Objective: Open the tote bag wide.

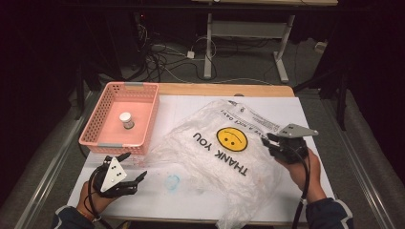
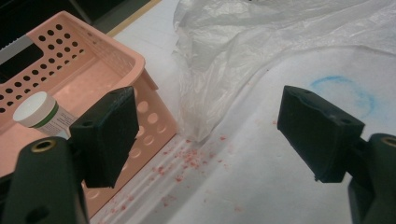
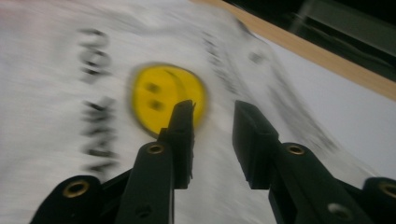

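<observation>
A crumpled clear plastic bag [image 1: 224, 148] lies spread across the middle and right of the white-covered desk [image 1: 305, 107], printed with a yellow smiley face [image 1: 231, 138] and the words "THANK YOU". At the far left stands a pink perforated basket [image 1: 98, 121], and inside it sits a small white-capped bottle [image 1: 126, 119], upright. The left gripper [image 1: 133, 167] hovers at the near left, just this side of the basket; its jaws are spread wide with nothing between them (the left gripper view shows bare desk, red specks [image 2: 180, 161] and a faint blue ring mark [image 2: 343, 95] beyond them). The right gripper [image 1: 270, 140] is over the bag's right edge, its jaws parted by a moderate gap and holding nothing; in the blurred right gripper view they point toward the smiley face.
</observation>
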Available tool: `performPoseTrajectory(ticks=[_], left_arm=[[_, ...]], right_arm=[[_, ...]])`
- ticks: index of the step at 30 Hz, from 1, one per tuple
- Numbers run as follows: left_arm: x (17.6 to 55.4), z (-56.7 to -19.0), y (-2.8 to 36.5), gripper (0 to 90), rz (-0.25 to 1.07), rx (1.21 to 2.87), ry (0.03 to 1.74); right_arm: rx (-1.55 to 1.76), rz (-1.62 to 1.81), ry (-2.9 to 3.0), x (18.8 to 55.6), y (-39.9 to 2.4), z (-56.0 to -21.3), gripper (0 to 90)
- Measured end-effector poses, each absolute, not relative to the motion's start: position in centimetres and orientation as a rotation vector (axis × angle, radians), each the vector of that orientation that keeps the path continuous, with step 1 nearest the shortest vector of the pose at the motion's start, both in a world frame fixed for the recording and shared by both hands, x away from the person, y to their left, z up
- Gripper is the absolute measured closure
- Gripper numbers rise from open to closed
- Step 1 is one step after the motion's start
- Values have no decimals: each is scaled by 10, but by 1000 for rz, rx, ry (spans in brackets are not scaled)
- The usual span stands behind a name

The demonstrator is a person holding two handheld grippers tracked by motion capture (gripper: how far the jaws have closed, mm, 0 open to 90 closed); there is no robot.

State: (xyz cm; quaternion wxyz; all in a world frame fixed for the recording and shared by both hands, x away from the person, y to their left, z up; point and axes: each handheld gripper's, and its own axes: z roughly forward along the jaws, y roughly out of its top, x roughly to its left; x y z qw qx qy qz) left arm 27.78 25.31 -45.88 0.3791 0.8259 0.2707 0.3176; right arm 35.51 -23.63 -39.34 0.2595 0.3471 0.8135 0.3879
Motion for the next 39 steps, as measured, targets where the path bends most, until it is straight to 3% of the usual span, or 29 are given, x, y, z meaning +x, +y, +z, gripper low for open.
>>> performPoseTrajectory(ticks=[5,8,14,17,22,24,32,39], left_arm=[[278,-460,253,201,809,2119,691],[278,-460,252,201,808,2119,692],[278,-461,252,201,806,2125,689],[279,-462,252,201,803,2129,690],[279,-462,252,201,804,2136,686],[280,-461,253,201,809,2134,688],[281,-456,260,199,814,2092,723],[288,-438,271,179,840,2037,803]], right_arm=[[662,1104,2444,331,-156,-409,536],[551,1035,2546,327,-123,-430,515],[547,933,2644,339,-101,-462,502],[567,871,2677,343,-95,-474,554],[673,896,2669,351,-93,-474,837],[693,881,2657,354,-91,-474,900],[769,910,2515,372,-93,-465,900],[780,1079,2358,369,-115,-424,900]])
